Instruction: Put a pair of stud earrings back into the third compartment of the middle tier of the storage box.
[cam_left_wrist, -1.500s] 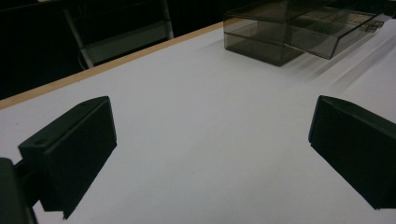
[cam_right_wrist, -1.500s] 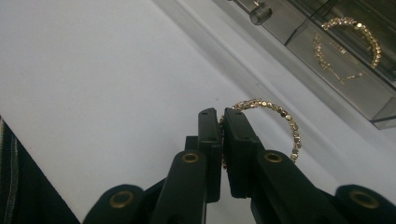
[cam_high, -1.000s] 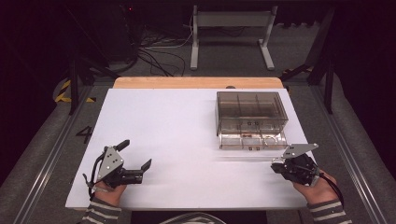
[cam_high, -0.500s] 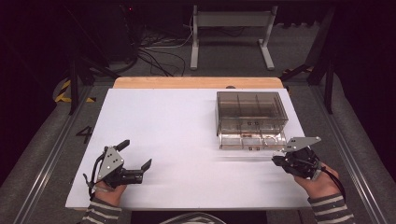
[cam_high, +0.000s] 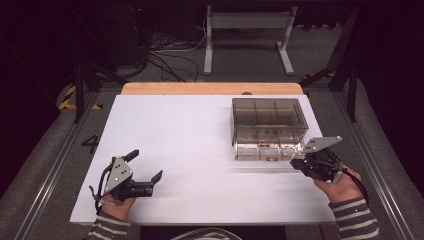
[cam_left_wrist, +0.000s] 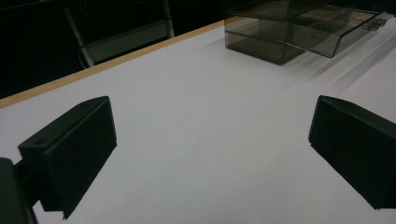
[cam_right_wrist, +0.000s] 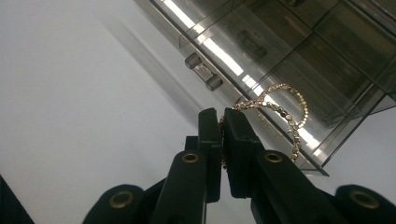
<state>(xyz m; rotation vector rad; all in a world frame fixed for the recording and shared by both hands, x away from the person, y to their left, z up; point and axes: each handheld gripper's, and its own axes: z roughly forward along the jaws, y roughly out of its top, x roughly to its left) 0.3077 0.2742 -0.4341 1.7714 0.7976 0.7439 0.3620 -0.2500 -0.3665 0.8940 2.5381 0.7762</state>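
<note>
I hold two black two-jaw grippers over one white rectangular table (cam_high: 200, 150), which has a pale wooden strip along its far edge. My left gripper (cam_high: 146, 165) rests at the near left of the table in my left hand (cam_high: 116, 205), its jaws spread wide with nothing between them; in the left gripper view the two jaw pads stand far apart over bare white surface. My right gripper (cam_right_wrist: 221, 122), held in my right hand (cam_high: 336, 186) at the near right, has its jaws pressed together on one thin gold beaded chain bracelet (cam_right_wrist: 286, 112), pinching it at one end. The rest of the bracelet curves in a loop beyond the jaw tips, hanging over the near front edge of one smoky transparent plastic organiser box (cam_high: 268, 125). That box sits on the right half of the table, just beyond my right gripper, and is split by dividers into several compartments. Two small clear cylindrical knobs (cam_right_wrist: 203, 72) show side by side on its front edge in the right gripper view. I cannot tell whether the bracelet touches the box.
</note>
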